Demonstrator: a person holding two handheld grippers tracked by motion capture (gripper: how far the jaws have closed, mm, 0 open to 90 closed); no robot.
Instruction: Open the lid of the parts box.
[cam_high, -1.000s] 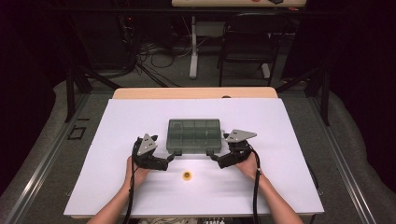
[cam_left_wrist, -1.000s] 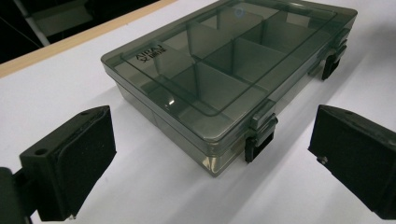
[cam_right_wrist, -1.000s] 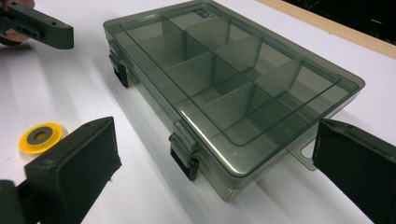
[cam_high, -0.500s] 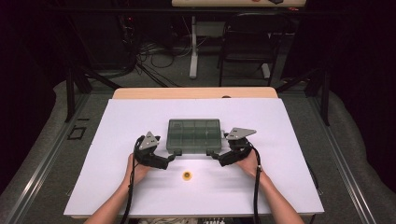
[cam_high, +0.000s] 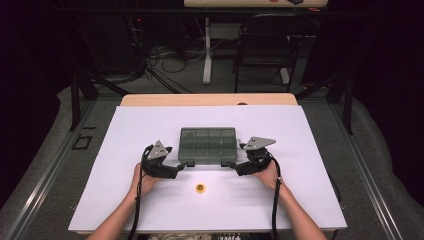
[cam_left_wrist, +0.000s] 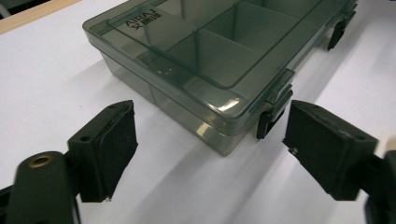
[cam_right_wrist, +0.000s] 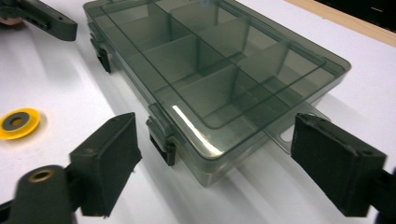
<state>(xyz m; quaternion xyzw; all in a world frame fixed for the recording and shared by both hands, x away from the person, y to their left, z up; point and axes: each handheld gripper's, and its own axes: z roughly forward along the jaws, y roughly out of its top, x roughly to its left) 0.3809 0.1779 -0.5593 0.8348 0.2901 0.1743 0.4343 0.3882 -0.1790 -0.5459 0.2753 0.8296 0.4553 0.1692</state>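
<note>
A closed, smoke-grey compartment box (cam_high: 208, 145) is sitting near the middle of the white surface (cam_high: 310, 150) as a person is bringing a hand-held gripper to each of its two near corners. Seen from the high view, the left hand-held gripper (cam_high: 184, 165) is pointing at the box's near left corner and the right hand-held gripper (cam_high: 231, 164) at its near right corner, with a small yellow ring (cam_high: 200, 188) lying on the surface just in front of the box, between the two hands. The left gripper view is bringing out what the overhead angle is too distant to show: the left hand-held gripper (cam_left_wrist: 211, 149) is standing spread, its jaws having just been closing in, with the box's corner and one black front latch (cam_left_wrist: 272, 113) lying just beyond the gap and neither pad touching the plastic; raised lettering on the lid (cam_left_wrist: 140, 18) is also showing here. The right gripper view is showing the right hand-held gripper (cam_right_wrist: 215, 161) likewise spread and just closing in, the other black latch (cam_right_wrist: 162, 139) and the box's corner sitting between the pads but clear of them, the inner dividers showing through the lid, and the yellow ring (cam_right_wrist: 17, 122) with its dark centre lying off to the left.
</note>
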